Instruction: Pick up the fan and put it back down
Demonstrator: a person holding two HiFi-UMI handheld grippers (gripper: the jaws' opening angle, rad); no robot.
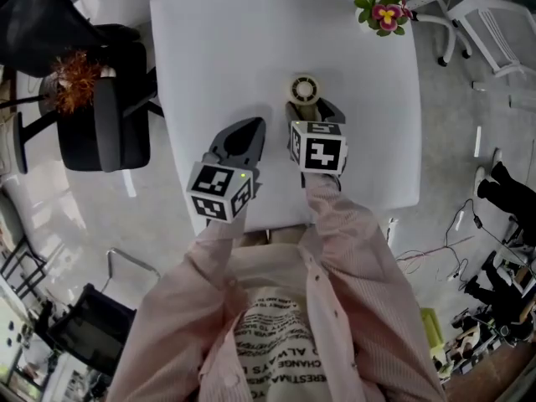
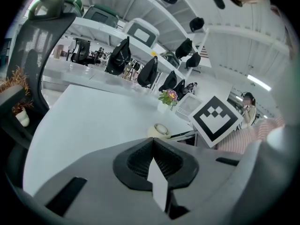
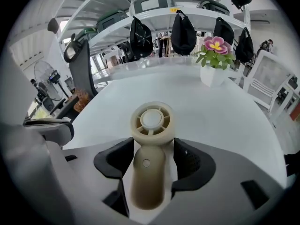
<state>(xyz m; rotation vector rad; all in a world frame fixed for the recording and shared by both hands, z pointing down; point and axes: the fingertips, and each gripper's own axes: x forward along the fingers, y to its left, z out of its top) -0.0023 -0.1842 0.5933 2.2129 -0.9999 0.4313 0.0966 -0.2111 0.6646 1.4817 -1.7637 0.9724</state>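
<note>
The right tongs [image 3: 149,150] pinch the fan [image 3: 151,121] by its handle, one jaw against each side. The round grille head sticks out just past the jaw tips, over the white table [image 1: 218,48]. Whether the fan rests on the table or hangs just clear of it cannot be told. The left tongs [image 2: 153,143] are pressed together with nothing between them, just left of the right tongs, over the table's near edge. A flowerpot [image 1: 383,11] stands well ahead and right of the right tongs.
</note>
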